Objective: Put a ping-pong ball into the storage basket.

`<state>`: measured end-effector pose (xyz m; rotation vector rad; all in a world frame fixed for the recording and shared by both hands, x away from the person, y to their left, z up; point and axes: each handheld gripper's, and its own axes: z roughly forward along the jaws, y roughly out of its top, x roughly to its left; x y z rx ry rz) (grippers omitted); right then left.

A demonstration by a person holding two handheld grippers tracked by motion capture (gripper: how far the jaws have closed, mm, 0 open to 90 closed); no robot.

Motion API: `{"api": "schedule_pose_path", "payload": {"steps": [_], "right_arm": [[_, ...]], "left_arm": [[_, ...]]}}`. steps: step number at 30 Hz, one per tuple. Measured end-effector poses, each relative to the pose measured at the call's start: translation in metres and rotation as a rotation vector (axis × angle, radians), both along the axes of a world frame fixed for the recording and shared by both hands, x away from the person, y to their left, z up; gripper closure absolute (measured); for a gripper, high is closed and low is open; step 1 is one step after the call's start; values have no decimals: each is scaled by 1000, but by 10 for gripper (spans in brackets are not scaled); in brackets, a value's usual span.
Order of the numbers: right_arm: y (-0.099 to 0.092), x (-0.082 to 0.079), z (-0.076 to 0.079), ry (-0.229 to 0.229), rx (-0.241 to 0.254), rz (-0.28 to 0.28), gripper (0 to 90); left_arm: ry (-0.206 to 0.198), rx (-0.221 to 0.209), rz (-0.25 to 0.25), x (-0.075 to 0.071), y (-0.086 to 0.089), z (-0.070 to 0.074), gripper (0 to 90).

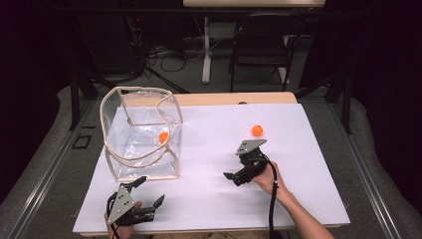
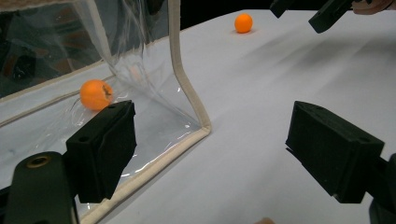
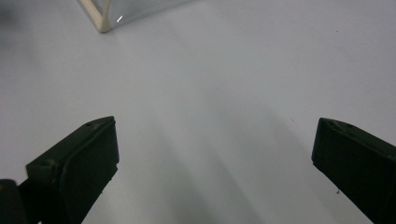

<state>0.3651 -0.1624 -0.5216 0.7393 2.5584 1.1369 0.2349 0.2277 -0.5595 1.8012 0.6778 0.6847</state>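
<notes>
While both pairs of tongs stand spread and empty over the white bench, the right tongs hover near the loose orange ball, which lies just beyond them toward the far edge. The left tongs wait at the near corner of the clear bag, where a second orange ball rests inside. By this look, the right hand is nearer the loose ball.

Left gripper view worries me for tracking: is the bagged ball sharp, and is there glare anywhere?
Left gripper view: the orange ball in the bag reads fairly sharp through wrinkled, streaky plastic; the near jaws are soft. Right gripper view: a small glint on the clear bag.
</notes>
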Motion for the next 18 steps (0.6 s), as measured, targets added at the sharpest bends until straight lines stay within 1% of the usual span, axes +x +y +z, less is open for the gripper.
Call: {"api": "schedule_pose_path", "payload": {"steps": [7,11,18], "right_arm": [[-10,8,-5,-10,-28,-45,4],[-14,12,-6,-12,-39,-57,4],[-23,20,-7,-14,-34,-81,2]], "left_arm": [[3,0,-4,1,-1,-1,157],[3,3,-5,1,-1,0,157],[4,3,-3,1,-1,0,157]]}}
